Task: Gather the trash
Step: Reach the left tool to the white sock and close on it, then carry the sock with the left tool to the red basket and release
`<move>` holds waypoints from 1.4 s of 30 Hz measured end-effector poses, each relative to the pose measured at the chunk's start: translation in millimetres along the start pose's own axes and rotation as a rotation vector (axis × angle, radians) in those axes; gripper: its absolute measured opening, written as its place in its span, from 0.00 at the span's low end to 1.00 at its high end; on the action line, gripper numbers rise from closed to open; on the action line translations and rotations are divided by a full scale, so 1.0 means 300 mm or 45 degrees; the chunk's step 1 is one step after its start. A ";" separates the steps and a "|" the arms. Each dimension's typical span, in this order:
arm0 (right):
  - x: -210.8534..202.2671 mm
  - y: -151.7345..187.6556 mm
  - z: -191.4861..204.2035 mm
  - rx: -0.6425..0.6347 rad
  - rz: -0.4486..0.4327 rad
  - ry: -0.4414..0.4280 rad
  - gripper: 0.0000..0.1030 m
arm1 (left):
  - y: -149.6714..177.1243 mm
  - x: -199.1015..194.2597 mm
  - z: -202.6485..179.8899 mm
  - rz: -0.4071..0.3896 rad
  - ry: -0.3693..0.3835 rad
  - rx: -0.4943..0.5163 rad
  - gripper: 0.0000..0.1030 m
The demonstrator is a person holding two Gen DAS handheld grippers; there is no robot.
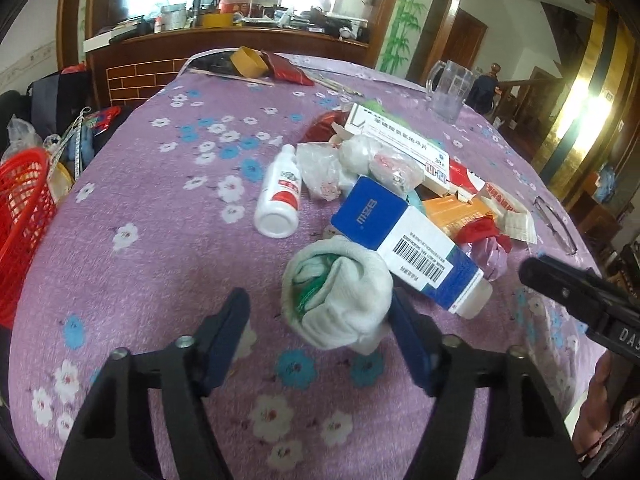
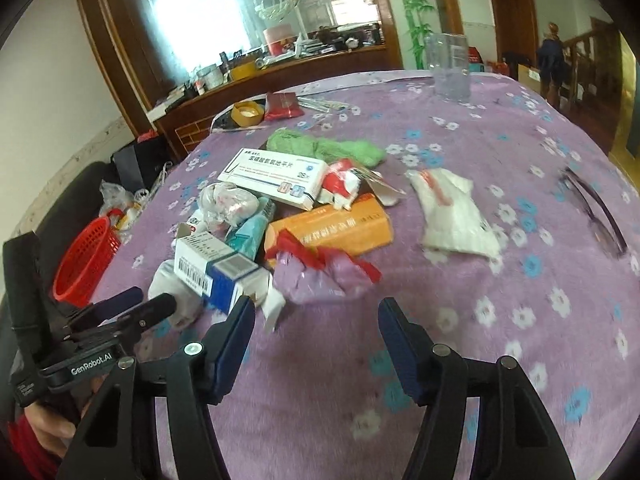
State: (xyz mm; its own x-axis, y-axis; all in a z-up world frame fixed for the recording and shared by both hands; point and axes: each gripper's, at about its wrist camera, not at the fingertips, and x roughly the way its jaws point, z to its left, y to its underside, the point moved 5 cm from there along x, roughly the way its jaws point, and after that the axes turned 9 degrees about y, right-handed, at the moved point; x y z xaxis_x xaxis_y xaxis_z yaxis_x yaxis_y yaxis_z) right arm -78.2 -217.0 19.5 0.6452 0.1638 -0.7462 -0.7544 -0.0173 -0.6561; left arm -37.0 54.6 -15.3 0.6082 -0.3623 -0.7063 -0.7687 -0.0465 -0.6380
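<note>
Left wrist cam: sits just behind left gripper [image 1: 320, 312], angled down + fwd over purple floral tablecloth [image 1: 160, 208], close to the white sock [image 1: 336, 292]; red basket [image 1: 24, 216] at its left edge, right gripper [image 1: 560, 284] poking in from the right. Right wrist cam: same downward tilt from behind right gripper [image 2: 316, 320], set further right, left gripper [image 2: 140, 304] at its lower left. Both views share the trash pile, e.g. blue-white box [image 1: 404, 240] [image 2: 216, 268], clear mug [image 1: 452, 88] [image 2: 448, 64], wooden counter [image 1: 224, 40] [image 2: 280, 68] behind.
</note>
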 end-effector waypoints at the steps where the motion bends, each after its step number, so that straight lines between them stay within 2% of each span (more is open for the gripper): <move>1: 0.011 -0.011 0.013 -0.019 -0.004 0.009 0.64 | -0.004 0.007 -0.004 0.004 0.001 0.010 0.63; 3: 0.026 -0.028 0.033 -0.052 -0.013 0.020 0.61 | -0.004 0.012 -0.008 0.009 0.011 0.024 0.51; 6: 0.055 -0.048 0.063 -0.106 -0.018 0.039 0.59 | -0.003 0.019 -0.021 0.013 0.016 0.052 0.42; 8: 0.085 -0.050 0.078 -0.146 0.002 0.066 0.52 | -0.001 0.016 -0.027 0.017 0.016 0.077 0.38; 9: 0.103 -0.046 0.085 -0.170 0.020 0.082 0.44 | 0.000 0.013 -0.027 0.021 0.023 0.081 0.36; 10: 0.118 -0.040 0.083 -0.182 0.040 0.101 0.39 | 0.002 0.008 -0.024 0.022 0.026 0.085 0.36; 16: 0.090 -0.016 0.035 -0.107 0.019 0.058 0.33 | 0.006 -0.007 -0.019 0.016 0.041 0.092 0.32; 28: -0.086 -0.036 -0.004 0.018 -0.088 -0.066 0.33 | 0.007 -0.114 -0.009 -0.059 0.038 0.106 0.32; 36: -0.136 -0.075 0.131 -0.031 -0.095 -0.196 0.33 | -0.030 -0.229 0.048 -0.154 -0.017 0.090 0.32; 42: -0.117 -0.110 0.312 -0.092 -0.025 -0.339 0.33 | -0.064 -0.338 0.185 -0.219 -0.104 0.024 0.32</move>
State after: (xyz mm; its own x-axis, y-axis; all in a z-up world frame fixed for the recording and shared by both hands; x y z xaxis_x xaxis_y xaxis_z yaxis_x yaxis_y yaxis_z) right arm -87.2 -129.8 77.8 0.5981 0.4180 -0.6838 -0.7256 -0.0801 -0.6835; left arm -72.9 144.1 51.7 0.7450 -0.2740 -0.6082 -0.6485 -0.0837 -0.7566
